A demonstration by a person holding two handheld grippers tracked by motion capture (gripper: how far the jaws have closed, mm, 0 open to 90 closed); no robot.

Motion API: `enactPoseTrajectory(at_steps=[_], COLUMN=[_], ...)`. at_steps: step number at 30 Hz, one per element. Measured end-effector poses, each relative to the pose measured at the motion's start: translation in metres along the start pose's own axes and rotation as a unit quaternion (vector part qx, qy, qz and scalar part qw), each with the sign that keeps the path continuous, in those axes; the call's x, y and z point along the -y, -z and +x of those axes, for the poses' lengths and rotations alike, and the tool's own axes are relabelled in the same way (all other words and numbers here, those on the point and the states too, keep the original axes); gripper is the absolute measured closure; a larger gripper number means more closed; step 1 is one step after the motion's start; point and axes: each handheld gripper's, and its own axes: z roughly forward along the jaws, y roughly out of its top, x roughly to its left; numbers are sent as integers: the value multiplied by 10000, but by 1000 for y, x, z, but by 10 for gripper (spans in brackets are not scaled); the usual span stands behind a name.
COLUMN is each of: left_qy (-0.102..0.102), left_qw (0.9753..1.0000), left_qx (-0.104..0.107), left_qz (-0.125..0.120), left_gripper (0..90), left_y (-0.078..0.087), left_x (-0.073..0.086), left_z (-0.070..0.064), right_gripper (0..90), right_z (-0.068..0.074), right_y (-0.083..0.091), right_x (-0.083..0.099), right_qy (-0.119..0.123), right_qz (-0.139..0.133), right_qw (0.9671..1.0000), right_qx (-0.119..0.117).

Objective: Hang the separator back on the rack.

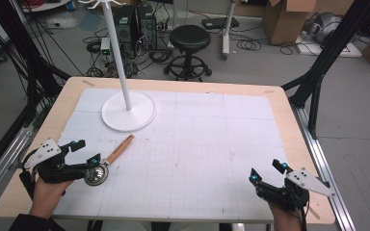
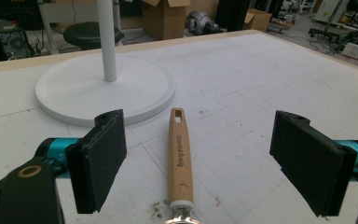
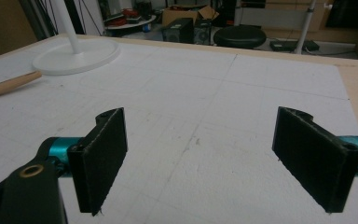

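At the lower left of the high view, the left gripper [image 1: 85,151] has its jaws wide open around a small metal strainer with a light wooden handle [image 1: 119,149], which lies on the white gridded worktop [image 1: 212,144], not clamped. Its handle points to the round white stand base with a pole [image 1: 128,111] at upper left. At the lower right, the right gripper [image 1: 268,172] also has wide open jaws holding nothing.

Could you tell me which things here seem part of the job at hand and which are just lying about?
Likely in play:
left gripper, open over the strainer
wooden-handled strainer
white stand, close by its handle tip
right gripper, open over the bare mat

Just about:
black stool
cardboard boxes
floor cables
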Motion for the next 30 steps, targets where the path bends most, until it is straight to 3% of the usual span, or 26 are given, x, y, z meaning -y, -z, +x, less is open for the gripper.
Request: enactPoseTrajectory(at_steps=[4, 8, 9, 11, 16, 19, 21, 24, 27, 29, 30], left_qy=[32, 71, 82, 114, -50, -34, 59, -74, -193, -154, -120], left_qw=[10000, 9997, 9996, 9988, 9955, 9946, 9928, 9902, 9856, 9822, 9816], left_qx=[-23, -10, 2, -13, 15, 110, 200, 206, 133, 95, 107], left_qz=[26, 218, 282, 471, 941, 1029, 1179, 1383, 1673, 1870, 1901], left_gripper=[190, 204, 265, 275, 284, 281, 269, 273, 275, 275, 275], left_y=[-3, -10, -12, -17, -42, -59, -74, -90, -105, -114, -117], left_x=[0, -3, -3, -4, -9, -13, -15, -17, -18, -16, -15], left_z=[2, 3, 3, 3, 3, 3, 5, 4, 4, 5, 5], right_gripper=[163, 163, 163, 163, 163, 163, 163, 163, 163, 163, 163], right_z=[0, 0, 0, 0, -1, -1, -1, -2, -3, -3, -2], right_y=[-2, -3, -2, -2, -6, -7, -7, -6, -7, -7, -7], right_x=[1, 1, 1, 1, 2, 2, 2, 3, 3, 3, 3], right_qy=[-11, 6, -60, -77, -81, -97, -90, -106, -119, -108, -143], right_qz=[40, 47, 19, 22, 78, 88, 83, 83, 87, 89, 113], right_qw=[10000, 10000, 10000, 9999, 9999, 9999, 9999, 9999, 9998, 9998, 9998], right_qx=[-20, -58, -67, -70, -90, -100, -100, -92, -94, -108, -118])
